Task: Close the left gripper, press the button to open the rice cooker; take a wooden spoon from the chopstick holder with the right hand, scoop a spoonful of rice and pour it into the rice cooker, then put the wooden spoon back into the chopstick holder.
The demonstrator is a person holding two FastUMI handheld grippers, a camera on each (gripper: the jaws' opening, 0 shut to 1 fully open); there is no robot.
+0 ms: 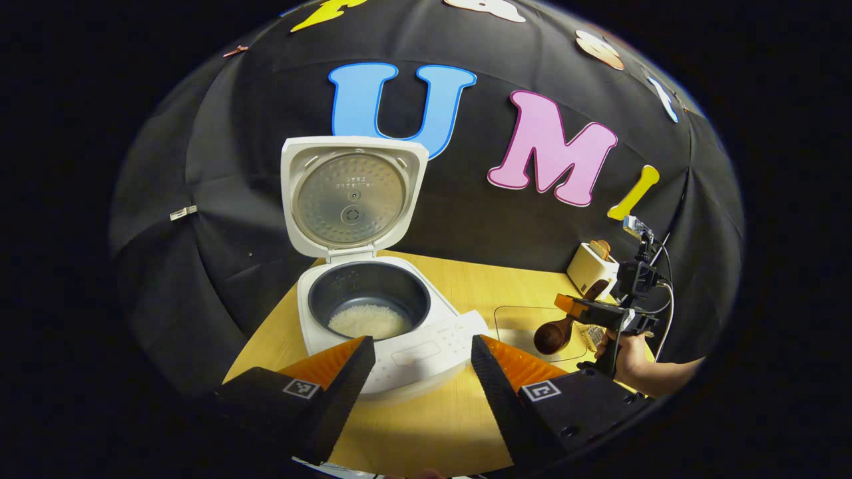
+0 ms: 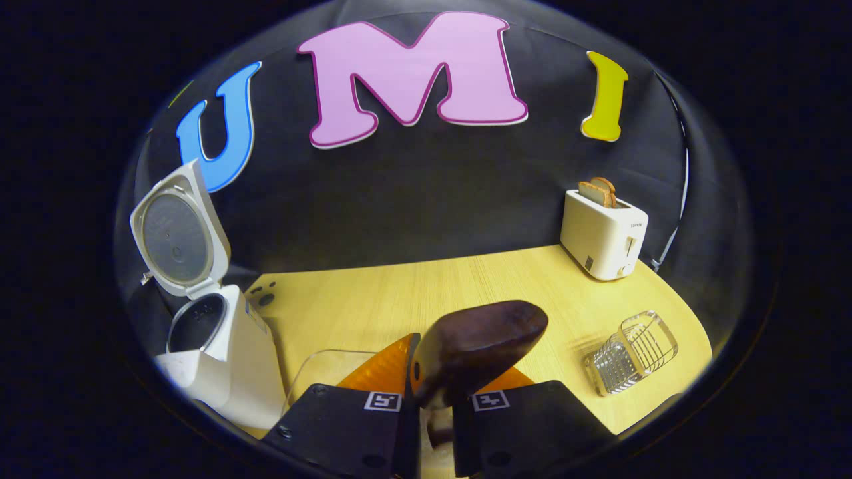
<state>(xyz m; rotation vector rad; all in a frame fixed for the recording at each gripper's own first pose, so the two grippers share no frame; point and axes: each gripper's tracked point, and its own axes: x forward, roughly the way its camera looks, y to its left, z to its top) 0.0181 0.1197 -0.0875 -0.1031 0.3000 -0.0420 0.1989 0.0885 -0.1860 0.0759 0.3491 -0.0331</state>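
Left tool [image 1: 419, 359] hovering low before the rice cooker [image 1: 379, 313], fingers spread wide apart, nothing between them. Right tool [image 2: 432, 399] clamped on the wooden spoon [image 2: 476, 342], bowl of the spoon jutting forward over the surface [image 2: 413, 293]; a hand [image 1: 629, 359] gripping that tool from below, near the right edge. Rice cooker toward the left edge, lid [image 1: 353, 193] standing upright, white rice [image 1: 369, 321] in the inner pot. Chopstick holder [image 2: 631, 352] lying tilted near the right front corner. Toaster [image 2: 602, 233] at the right rear corner, against the black cloth wall.
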